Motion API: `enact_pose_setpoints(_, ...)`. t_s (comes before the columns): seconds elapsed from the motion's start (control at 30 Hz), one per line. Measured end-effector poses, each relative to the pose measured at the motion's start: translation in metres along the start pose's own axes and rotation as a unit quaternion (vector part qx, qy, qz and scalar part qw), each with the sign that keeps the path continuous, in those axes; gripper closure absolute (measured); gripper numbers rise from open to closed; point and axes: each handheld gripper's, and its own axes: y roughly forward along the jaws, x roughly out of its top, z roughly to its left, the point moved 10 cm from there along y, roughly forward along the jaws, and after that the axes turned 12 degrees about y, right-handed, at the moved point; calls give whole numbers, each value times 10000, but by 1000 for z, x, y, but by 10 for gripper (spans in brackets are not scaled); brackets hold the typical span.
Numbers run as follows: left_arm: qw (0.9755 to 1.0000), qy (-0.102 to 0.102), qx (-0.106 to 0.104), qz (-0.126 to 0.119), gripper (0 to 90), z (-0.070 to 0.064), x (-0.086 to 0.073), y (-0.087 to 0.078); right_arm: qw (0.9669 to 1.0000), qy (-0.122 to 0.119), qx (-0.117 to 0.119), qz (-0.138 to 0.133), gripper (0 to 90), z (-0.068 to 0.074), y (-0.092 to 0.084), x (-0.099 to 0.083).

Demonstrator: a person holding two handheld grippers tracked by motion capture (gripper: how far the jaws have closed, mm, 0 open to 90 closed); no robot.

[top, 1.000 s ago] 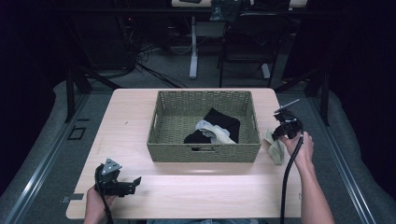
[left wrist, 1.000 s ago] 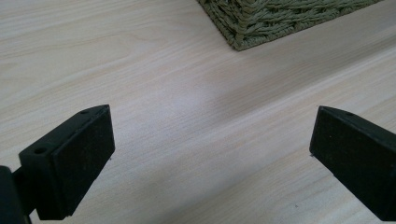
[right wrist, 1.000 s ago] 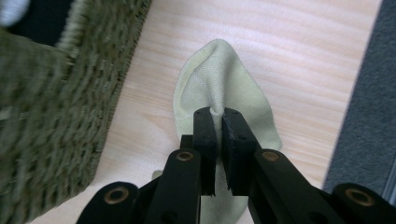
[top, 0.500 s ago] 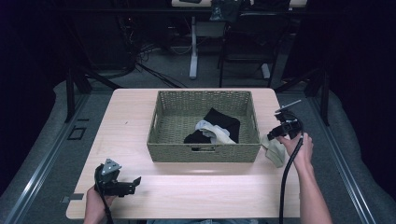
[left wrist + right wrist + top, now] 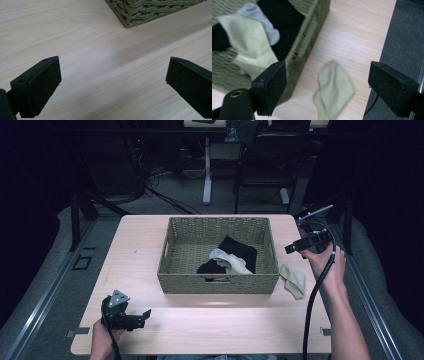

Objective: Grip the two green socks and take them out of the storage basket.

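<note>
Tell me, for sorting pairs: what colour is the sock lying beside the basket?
Pale green sock; clearest in the right gripper view.

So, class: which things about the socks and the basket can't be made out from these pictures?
- Black socks, high view: their number, as the grey sock and the pale green sock in the basket overlap them.
- Basket, right gripper view: blurred, cut off by the left and top edges.
- Pale green sock on the table, right gripper view: its lower end, cut off by the bottom edge.

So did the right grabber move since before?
Yes. The right gripper has lifted off the pale green sock and now sits up beside the basket rim. Its jaws have just been opening, with nothing between them.
</note>
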Motion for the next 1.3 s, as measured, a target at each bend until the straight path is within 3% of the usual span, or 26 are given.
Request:
enact_pose_setpoints(0.23,10000,-3,-7,7,1,0,0,0,9991,-350,167,-188,91,37,-17,18)
enact_pose_setpoints(0.5,10000,-23,-13,11,1,0,-1,0,9965,-717,416,-98,53,84,-10,30)
enact_pose_setpoints(0.8,10000,-38,-25,1,0,0,0,0,9921,-1073,607,223,112,129,24,30)
enact_pose_setpoints(1.13,10000,-22,-36,4,1,0,-1,0,9872,-1285,650,679,182,152,67,20)
enact_pose_setpoints(1.3,10000,-26,-29,-6,1,0,-1,-1,9859,-1293,676,819,322,160,85,15)
